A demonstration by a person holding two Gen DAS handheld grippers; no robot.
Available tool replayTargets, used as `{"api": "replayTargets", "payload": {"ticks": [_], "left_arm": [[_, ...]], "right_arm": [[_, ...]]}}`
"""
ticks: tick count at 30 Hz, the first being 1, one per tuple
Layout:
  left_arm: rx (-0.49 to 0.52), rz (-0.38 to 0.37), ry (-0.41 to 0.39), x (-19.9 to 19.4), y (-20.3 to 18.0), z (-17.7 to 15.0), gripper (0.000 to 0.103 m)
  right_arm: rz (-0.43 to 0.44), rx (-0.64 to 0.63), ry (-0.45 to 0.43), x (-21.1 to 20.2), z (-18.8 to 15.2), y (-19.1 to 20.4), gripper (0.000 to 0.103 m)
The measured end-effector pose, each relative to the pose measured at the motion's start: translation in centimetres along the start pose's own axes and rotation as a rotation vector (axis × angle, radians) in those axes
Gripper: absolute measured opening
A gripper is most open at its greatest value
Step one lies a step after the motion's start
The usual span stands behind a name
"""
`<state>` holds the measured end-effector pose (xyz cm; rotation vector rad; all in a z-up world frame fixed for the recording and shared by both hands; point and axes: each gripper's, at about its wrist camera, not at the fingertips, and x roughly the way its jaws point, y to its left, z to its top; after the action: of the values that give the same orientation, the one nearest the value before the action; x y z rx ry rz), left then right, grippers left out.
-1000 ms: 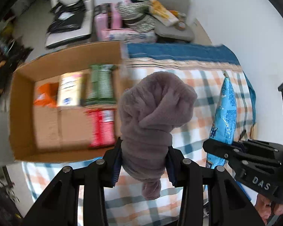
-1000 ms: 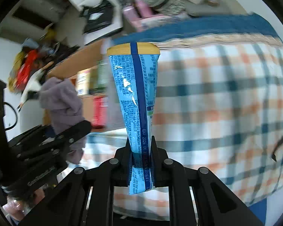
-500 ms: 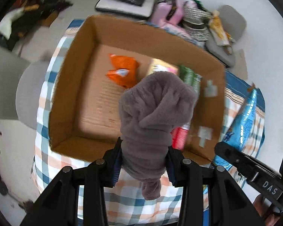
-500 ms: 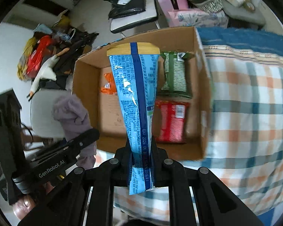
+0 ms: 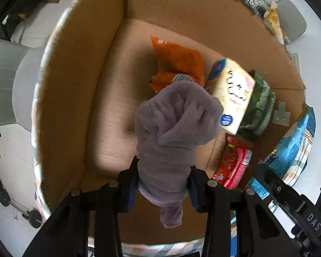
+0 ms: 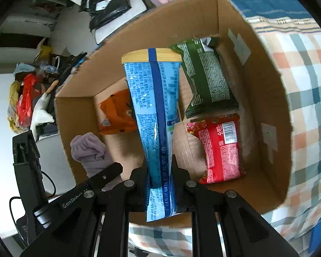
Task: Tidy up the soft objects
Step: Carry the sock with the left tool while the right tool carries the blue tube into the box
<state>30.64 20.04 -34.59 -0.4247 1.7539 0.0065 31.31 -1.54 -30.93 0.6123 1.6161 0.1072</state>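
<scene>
"DAS" is printed on the right hand-held gripper (image 5: 310, 220) at 4 o'clock in the left wrist view. "GenRobot" marks the left hand-held gripper (image 6: 75, 201) at 8 o'clock in the right wrist view. The blue packet (image 6: 156, 115) carries a date beginning "2026".

Fuzzy cloth bundle (image 5: 175, 126), glossy packet (image 6: 155, 115) (matt cardboard box (image 6: 265, 98))

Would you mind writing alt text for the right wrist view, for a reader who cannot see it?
The right gripper holds a tall blue snack bag upright over an open cardboard box on a checked cloth. Inside lie a green packet, a red packet and an orange packet. At the lower left, the left gripper grips a grey fleece bundle.
</scene>
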Motion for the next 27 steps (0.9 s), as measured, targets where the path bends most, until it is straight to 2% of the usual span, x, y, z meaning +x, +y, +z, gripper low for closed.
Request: {"api": "replayTargets", "payload": {"ticks": [7, 10, 11, 12, 13, 15, 17, 19, 21, 23, 27], "left_arm": [[0.0, 0.013, 0.056, 1.9, 0.3, 0.6, 0.039], [0.005, 0.053, 0.072, 2.0, 0.2, 0.3, 0.039], [0.002, 0.057, 0.075, 1.9, 0.2, 0.2, 0.039], [0.004, 0.058, 0.072, 1.8, 0.3, 0.2, 0.039], [0.007, 0.066, 0.062, 1.6, 0.2, 0.0, 0.04], [0.014, 0.069, 0.046, 1.1, 0.0, -0.2, 0.041], [0.028, 0.079, 0.028, 0.4, -0.3, -0.7, 0.045], [0.034, 0.08, 0.013, -0.5, -0.7, -0.6, 0.05], [0.043, 0.079, -0.009, -1.4, -1.1, -1.1, 0.055], [0.057, 0.087, -0.042, -2.7, -1.5, -1.8, 0.062], [0.074, 0.09, -0.104, -4.7, -1.8, -3.6, 0.065]], "right_arm": [[0.009, 0.089, 0.002, 2.7, 0.5, -0.3, 0.017], [0.009, 0.133, 0.039, 4.0, 0.5, -0.9, 0.017], [0.01, 0.136, 0.051, 4.4, 0.5, -1.0, 0.022], [0.014, 0.139, 0.06, 4.8, 0.5, -1.1, 0.035], [0.016, 0.14, 0.066, 5.0, 0.5, -1.1, 0.042], [0.031, 0.149, 0.06, 5.1, 0.2, -1.2, 0.065], [0.031, 0.126, 0.055, 4.9, 0.1, -0.9, 0.076], [0.01, 0.094, 0.051, 4.4, -0.2, -0.6, 0.076], [-0.02, 0.051, 0.034, 3.8, -0.5, -0.2, 0.084], [-0.063, 0.006, 0.016, 2.7, -0.8, -0.7, 0.088], [-0.143, -0.082, -0.013, 1.3, -1.8, -0.3, 0.095]]}}
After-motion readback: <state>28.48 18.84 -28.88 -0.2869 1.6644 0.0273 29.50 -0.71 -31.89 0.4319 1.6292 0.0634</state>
